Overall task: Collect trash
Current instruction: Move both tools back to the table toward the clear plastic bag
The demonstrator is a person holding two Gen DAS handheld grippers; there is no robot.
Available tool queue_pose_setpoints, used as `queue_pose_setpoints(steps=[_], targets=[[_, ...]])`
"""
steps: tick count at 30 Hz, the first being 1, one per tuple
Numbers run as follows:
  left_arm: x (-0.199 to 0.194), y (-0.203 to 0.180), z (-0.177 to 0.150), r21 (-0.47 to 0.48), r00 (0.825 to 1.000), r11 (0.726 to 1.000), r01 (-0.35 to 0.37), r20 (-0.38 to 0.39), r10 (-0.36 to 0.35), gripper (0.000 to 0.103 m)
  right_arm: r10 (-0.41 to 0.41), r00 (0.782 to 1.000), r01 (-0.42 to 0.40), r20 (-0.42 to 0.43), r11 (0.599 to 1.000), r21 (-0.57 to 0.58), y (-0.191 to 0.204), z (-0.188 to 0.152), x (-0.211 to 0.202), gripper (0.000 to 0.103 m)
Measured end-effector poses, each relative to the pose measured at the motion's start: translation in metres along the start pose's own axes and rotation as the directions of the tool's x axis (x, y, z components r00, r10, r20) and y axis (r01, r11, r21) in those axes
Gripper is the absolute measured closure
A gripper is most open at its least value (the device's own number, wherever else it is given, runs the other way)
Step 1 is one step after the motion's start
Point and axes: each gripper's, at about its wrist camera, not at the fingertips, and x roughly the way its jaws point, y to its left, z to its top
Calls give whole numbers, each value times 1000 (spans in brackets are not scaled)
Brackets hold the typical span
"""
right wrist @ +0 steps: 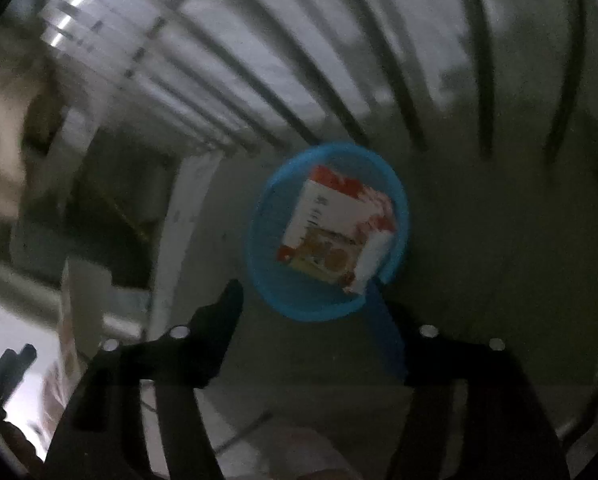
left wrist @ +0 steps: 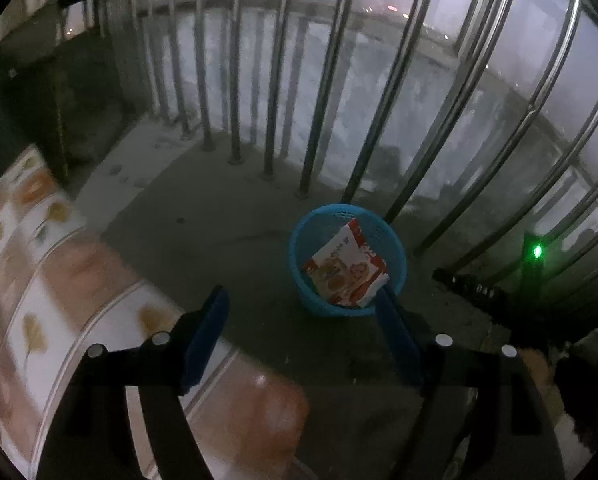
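A flat red-and-white wrapper (left wrist: 349, 268) with printed pictures lies tilted inside the blue basket (left wrist: 311, 300). Left gripper (left wrist: 303, 312) and right gripper (right wrist: 305, 300) both spread, empty.

Most of the right wrist view is smeared: the railing bars (right wrist: 267, 92) run into soft streaks, and the print on the red and white packet (right wrist: 331, 224) in the blue basket (right wrist: 259, 240) cannot be read. In the left wrist view the packet's lower end is hidden by the basket's near wall, and one blue finger (left wrist: 395, 332) covers part of that rim. The patterned cloth (left wrist: 59, 280) is blurred and runs off the left edge. A dark device with a green light (left wrist: 537, 251) is too dim to identify.
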Motion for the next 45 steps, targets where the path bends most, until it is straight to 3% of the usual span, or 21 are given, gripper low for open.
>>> queue_pose_setpoints(steps=[3, 8, 12, 16, 21, 24, 28, 33, 36, 40, 42, 45], targets=[[-27, 14, -28, -35, 1000, 999, -18, 3, 19, 30, -21, 999, 25, 27, 987, -158, 45, -3, -20, 28], [-82, 43, -79, -116, 996, 991, -68, 43, 73, 29, -19, 991, 70, 133, 919, -388, 118, -25, -53, 9], [-128, 75, -120, -239, 986, 966, -97, 113, 127, 24, -17, 984, 112, 179, 836, -537, 168, -55, -62, 8], [-165, 106, -159, -359, 966, 921, -154, 143, 218, 24, -60, 975, 187, 216, 748, -636, 208, -85, -65, 8], [-205, 142, -205, -492, 942, 849, -194, 148, 301, 24, 14, 956, 224, 292, 604, -764, 246, -126, -83, 8], [-225, 163, -230, -569, 921, 798, -199, 169, 350, 24, 63, 962, 197, 264, 507, -839, 263, -144, -86, 8], [-237, 183, -252, -629, 892, 751, -201, 199, 405, 23, 125, 976, 103, 178, 452, -886, 284, -153, -90, 8], [-248, 212, -275, -688, 878, 711, -143, 244, 413, 23, 222, 970, -9, 97, 435, -900, 317, -169, -102, 8], [-257, 233, -277, -718, 860, 693, -65, 311, 404, 23, 269, 963, -145, -15, 474, -869, 335, -174, -96, 8], [-267, 262, -273, -745, 829, 667, 5, 376, 414, 23, 270, 945, -308, -186, 534, -787, 361, -175, -73, 8], [-267, 276, -270, -752, 819, 659, 35, 399, 412, 23, 285, 911, -411, -298, 584, -700, 372, -174, -58, 8], [-263, 298, -264, -761, 813, 642, 94, 431, 392, 23, 341, 826, -553, -450, 647, -525, 382, -174, -34, 13]])
